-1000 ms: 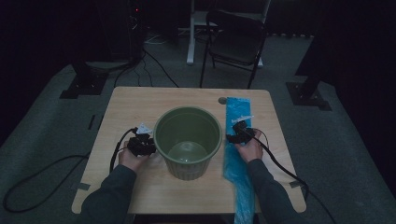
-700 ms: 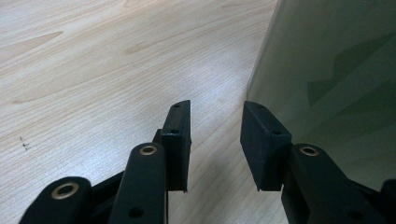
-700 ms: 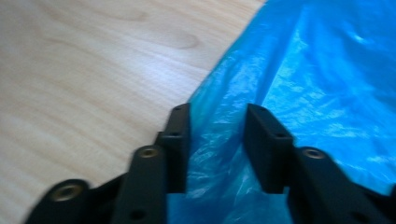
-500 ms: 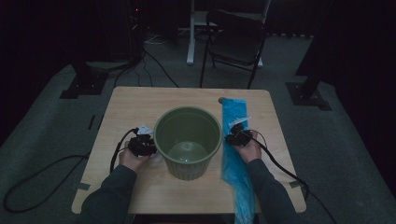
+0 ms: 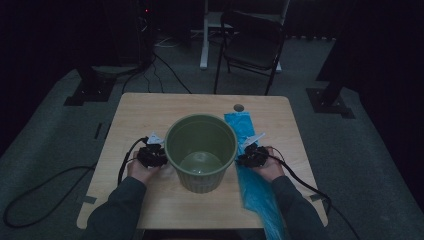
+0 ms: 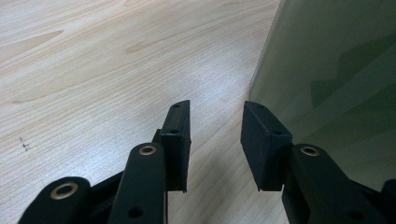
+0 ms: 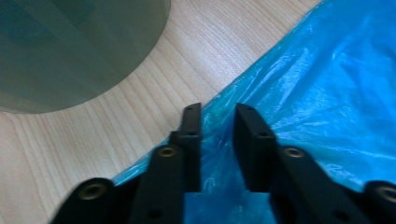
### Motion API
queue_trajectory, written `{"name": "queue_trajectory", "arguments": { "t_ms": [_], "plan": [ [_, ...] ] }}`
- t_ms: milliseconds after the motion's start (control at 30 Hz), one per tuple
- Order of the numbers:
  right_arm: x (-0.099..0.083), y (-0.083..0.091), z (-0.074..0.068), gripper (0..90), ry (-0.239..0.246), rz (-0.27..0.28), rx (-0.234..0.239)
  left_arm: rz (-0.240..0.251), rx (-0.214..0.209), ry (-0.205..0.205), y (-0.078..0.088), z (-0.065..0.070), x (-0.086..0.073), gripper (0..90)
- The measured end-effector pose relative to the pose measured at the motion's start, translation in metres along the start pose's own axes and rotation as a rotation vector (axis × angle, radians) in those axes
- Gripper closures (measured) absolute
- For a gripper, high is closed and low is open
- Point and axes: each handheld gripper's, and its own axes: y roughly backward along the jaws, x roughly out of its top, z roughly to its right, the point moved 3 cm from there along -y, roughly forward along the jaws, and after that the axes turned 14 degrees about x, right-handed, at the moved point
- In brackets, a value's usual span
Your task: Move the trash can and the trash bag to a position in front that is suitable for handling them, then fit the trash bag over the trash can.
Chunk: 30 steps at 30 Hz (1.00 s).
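High view: set above the near side of the table (image 5: 150,115), facing forward and down, far enough to take in floor and a chair (image 5: 252,45) beyond. Gripper views: low, close, angled along black jaws onto the wood. Shared by all three: green bucket (image 5: 201,150) (its wall (image 6: 336,70) (image 7: 70,46) only, up close).

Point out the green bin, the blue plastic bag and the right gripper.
green bin (image 5: 172,145): high view, left rim.
blue plastic bag (image 7: 327,88): right gripper view, crinkled top surface.
right gripper (image 7: 217,116): right gripper view, between its fingertips.
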Motion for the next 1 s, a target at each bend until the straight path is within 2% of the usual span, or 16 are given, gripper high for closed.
{"name": "queue_trajectory", "arguments": {
  "t_ms": [100,133,233,300,333,400,533,767,800,867,1000],
  "plan": [
    [0.000,-0.001,-0.001,59.2,-0.015,0.015,-0.006,-0.004,0.003,-0.003,-0.001,0.000,-0.001,62.6],
    [0.000,-0.001,-0.001,59.2,-0.015,0.015,-0.006,-0.006,0.004,-0.006,-0.001,0.000,-0.001,62.6],
    [0.000,-0.001,-0.001,50.7,-0.035,0.034,-0.050,-0.006,0.008,-0.007,-0.001,0.000,-0.001,62.4],
    [0.001,-0.001,0.000,48.8,-0.045,0.050,-0.062,-0.006,0.010,-0.007,-0.001,-0.001,-0.001,62.4],
    [0.003,0.001,0.003,45.6,-0.070,0.072,-0.092,-0.005,0.010,-0.007,-0.001,0.000,-0.001,62.3],
    [0.005,0.003,0.006,43.9,-0.091,0.093,-0.114,-0.007,0.013,-0.007,-0.001,0.000,-0.001,62.2],
    [0.012,0.004,0.009,40.1,-0.131,0.131,-0.143,-0.007,0.015,-0.006,-0.001,0.000,-0.001,61.8],
    [0.021,-0.006,0.018,37.0,-0.172,0.119,-0.184,-0.011,0.018,-0.009,-0.002,-0.001,-0.002,61.8],
    [0.023,-0.009,0.020,36.4,-0.175,0.120,-0.207,-0.011,0.018,-0.010,-0.002,-0.001,-0.002,61.7],
    [0.024,-0.012,0.022,35.0,-0.187,0.115,-0.220,-0.011,0.018,-0.010,-0.002,-0.001,-0.002,61.7],
    [0.023,-0.015,0.025,33.8,-0.188,0.080,-0.248,-0.011,0.021,-0.013,-0.002,-0.002,-0.003,61.7]
  ]
}}
